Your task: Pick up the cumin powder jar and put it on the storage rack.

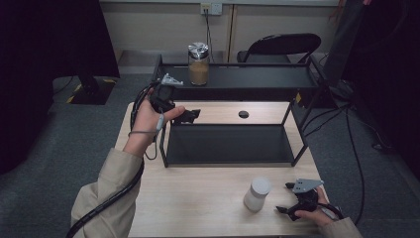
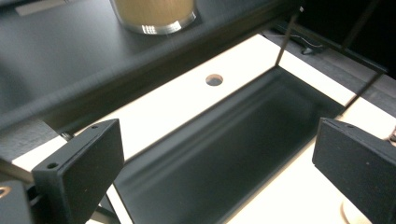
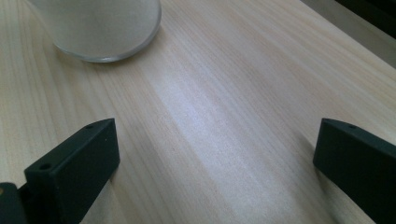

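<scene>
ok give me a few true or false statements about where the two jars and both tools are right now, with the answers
1. The white jar stands upright on the wooden table. True.
2. The right tool is shut on the white jar. False: its jaws stand wide open beside the jar, apart from it.
3. The jar with tan contents stands on the top shelf of the black rack. True.
4. The left tool holds the tan jar. False: it is open and empty, near the rack's left end, below the top shelf.
5. The rack's bottom tray holds a jar. False: nothing lies in it.
</scene>
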{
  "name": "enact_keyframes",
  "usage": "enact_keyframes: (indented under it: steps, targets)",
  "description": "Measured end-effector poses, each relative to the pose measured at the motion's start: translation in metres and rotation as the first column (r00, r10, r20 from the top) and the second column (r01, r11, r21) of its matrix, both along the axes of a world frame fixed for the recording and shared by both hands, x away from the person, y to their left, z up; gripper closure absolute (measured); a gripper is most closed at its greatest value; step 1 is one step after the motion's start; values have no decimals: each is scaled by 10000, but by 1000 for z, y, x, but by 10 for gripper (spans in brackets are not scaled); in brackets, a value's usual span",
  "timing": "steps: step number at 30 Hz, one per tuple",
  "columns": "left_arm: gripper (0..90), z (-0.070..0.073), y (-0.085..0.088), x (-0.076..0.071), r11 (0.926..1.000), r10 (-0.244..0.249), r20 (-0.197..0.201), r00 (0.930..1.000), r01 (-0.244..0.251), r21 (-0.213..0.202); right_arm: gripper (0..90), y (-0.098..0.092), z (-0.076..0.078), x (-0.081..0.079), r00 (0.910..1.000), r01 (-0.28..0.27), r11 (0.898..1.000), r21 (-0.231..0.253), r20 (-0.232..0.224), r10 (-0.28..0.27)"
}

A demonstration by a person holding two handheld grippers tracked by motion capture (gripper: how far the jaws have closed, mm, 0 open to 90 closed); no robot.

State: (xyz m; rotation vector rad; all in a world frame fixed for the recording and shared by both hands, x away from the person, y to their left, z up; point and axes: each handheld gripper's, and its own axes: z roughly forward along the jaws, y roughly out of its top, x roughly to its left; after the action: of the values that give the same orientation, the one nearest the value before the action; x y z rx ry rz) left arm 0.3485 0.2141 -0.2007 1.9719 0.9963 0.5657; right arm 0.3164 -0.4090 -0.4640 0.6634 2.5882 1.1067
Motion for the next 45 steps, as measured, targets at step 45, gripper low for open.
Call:
enact_keyframes:
  steps: [45]
  targets:
    - [15, -137, 44, -60, 9998, -181, -507, 9986, 175, -135, 0, 0, 0, 0, 10000, -6, 10000, -9, -1, 6]
